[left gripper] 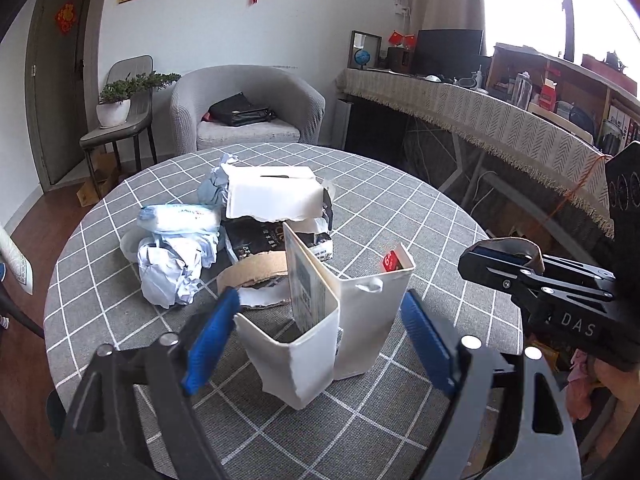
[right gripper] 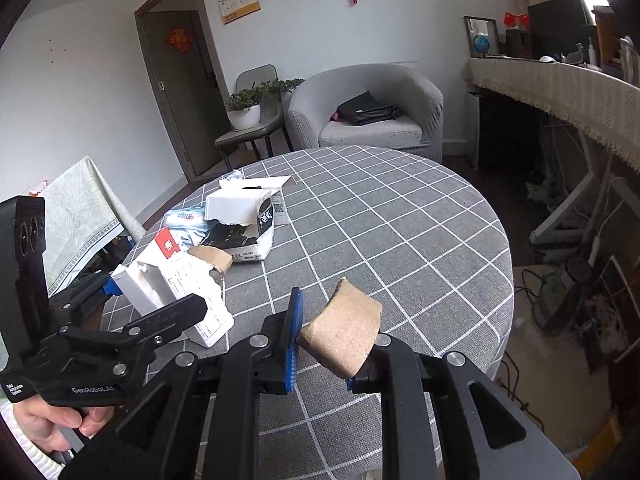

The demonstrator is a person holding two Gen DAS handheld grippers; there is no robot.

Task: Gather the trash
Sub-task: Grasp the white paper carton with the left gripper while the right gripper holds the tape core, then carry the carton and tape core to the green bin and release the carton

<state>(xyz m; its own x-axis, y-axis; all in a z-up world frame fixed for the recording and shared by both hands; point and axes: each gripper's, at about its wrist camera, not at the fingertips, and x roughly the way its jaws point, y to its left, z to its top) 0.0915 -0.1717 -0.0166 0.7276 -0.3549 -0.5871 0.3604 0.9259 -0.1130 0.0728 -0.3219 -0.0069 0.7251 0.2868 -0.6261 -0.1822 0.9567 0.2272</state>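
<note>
The right claw [right gripper: 324,344] gripped a cardboard scrap [right gripper: 340,334] above the table [right gripper: 400,232]. Only the left view showed the left claw [left gripper: 316,332] spread wide around a torn carton [left gripper: 332,320], not touching.

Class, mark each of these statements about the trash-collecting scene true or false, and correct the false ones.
1. The right gripper holds a flattened cardboard tube. True.
2. The left gripper is clamped on the torn white carton. False: its jaws stand open on either side of the carton.
3. The table has a grey checked cloth. True.
4. The armchair is empty. False: a black bag lies on its seat.
5. The potted plant stands on the table. False: it sits on a chair.
</note>
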